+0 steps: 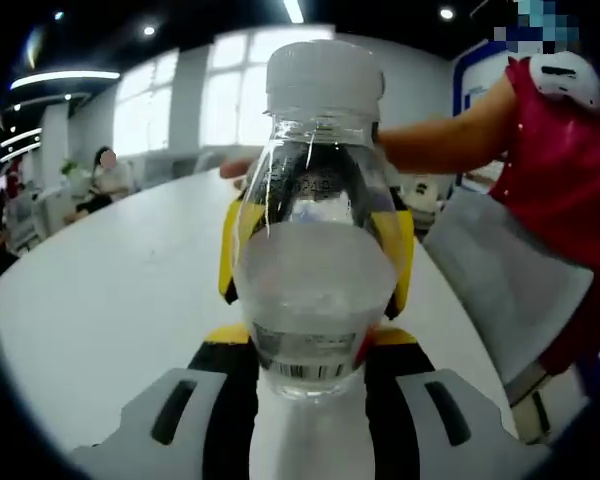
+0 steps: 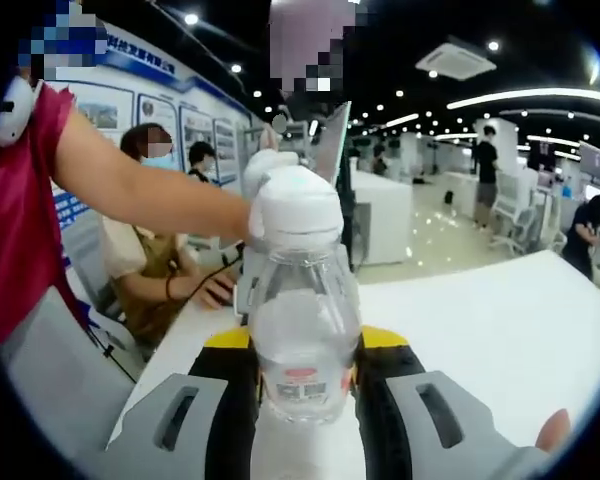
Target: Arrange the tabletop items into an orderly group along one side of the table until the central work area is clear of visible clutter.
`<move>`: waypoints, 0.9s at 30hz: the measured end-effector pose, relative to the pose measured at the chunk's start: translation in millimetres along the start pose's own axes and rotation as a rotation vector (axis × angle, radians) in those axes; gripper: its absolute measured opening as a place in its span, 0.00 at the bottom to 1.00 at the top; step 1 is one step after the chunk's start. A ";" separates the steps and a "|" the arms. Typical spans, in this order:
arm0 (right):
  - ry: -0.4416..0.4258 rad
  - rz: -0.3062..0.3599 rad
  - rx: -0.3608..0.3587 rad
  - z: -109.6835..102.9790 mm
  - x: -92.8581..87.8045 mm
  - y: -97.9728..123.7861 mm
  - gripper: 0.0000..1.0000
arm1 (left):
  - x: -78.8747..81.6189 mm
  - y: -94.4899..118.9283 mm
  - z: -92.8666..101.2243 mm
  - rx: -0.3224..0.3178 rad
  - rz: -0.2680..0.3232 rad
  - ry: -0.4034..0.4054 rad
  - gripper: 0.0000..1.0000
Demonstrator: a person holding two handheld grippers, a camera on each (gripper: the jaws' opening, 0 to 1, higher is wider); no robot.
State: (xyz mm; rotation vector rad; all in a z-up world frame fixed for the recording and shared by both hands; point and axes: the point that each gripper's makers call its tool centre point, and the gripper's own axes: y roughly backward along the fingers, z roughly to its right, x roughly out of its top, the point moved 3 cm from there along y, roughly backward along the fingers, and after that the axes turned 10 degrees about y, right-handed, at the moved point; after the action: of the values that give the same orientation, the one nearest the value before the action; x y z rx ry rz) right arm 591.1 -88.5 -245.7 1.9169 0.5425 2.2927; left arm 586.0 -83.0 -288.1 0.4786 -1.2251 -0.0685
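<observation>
In the left gripper view a clear water bottle (image 1: 315,290) with a white cap stands upright between yellow-and-black jaws, and my left gripper (image 1: 316,255) is shut on its body above the white table (image 1: 110,310). In the right gripper view another clear bottle (image 2: 302,330), white-capped with a small red label, is held the same way by my right gripper (image 2: 306,352), which is shut on it. Each bottle hides the space straight behind it.
A person in a red top (image 1: 555,170) stands at the table's edge, with an arm (image 2: 150,190) stretched toward the cap. A masked person (image 2: 150,265) sits behind, and others sit far off (image 1: 105,180). Bare white tabletop (image 2: 480,330) spreads beyond the bottle.
</observation>
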 end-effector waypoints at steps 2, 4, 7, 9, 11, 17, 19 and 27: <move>-0.012 0.004 -0.001 3.3 -7.4 -4.8 0.36 | -5.9 0.0 -4.9 0.000 -0.013 0.008 0.38; -0.022 0.012 -0.003 4.4 -13.3 -9.4 0.37 | -11.7 0.9 -8.9 0.000 -0.029 0.014 0.38; -0.031 0.017 -0.005 5.7 -19.8 -14.3 0.37 | -19.9 2.1 -13.5 0.002 -0.059 0.016 0.38; -0.033 0.015 -0.007 6.5 -23.6 -17.5 0.37 | -24.3 2.2 -16.8 0.006 -0.072 0.011 0.38; -0.033 0.014 -0.011 7.8 -27.0 -22.1 0.37 | -29.6 3.6 -23.0 0.007 -0.086 0.011 0.38; -0.036 -0.001 -0.007 8.4 -34.2 -29.4 0.37 | -39.5 4.8 -28.0 0.006 -0.116 0.005 0.38; -0.032 -0.004 -0.008 8.1 -36.4 -30.3 0.37 | -41.2 5.2 -29.3 0.010 -0.126 -0.002 0.38; -0.042 -0.006 0.000 6.4 -40.3 -34.8 0.37 | -47.4 8.0 -31.3 0.009 -0.140 0.000 0.38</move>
State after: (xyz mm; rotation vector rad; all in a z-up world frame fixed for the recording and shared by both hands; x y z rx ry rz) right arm 600.2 -67.0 -294.0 1.9558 0.5425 2.2437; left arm 596.4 -51.6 -335.0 0.5718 -1.1910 -0.1816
